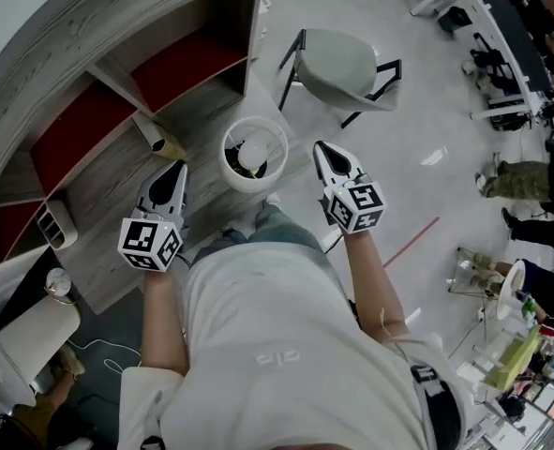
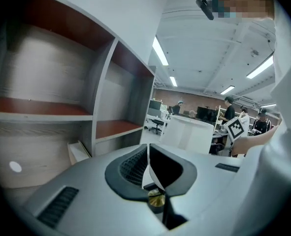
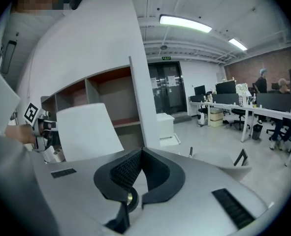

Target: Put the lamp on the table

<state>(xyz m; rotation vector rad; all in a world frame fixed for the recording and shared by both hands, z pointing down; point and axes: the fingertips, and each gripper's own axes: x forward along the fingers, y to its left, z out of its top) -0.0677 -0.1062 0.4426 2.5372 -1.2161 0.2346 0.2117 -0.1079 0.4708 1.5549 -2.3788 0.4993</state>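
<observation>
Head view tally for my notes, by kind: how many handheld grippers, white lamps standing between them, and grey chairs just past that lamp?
Grippers: 2, the left gripper and the right gripper
White lamp: 1
Grey chair: 1
Total: 4

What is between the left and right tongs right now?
The lamp, its white shade seen from above in the head view, stands between the left tongs and the right tongs, with a gap on each side. Both tongs are shut and empty.
</observation>
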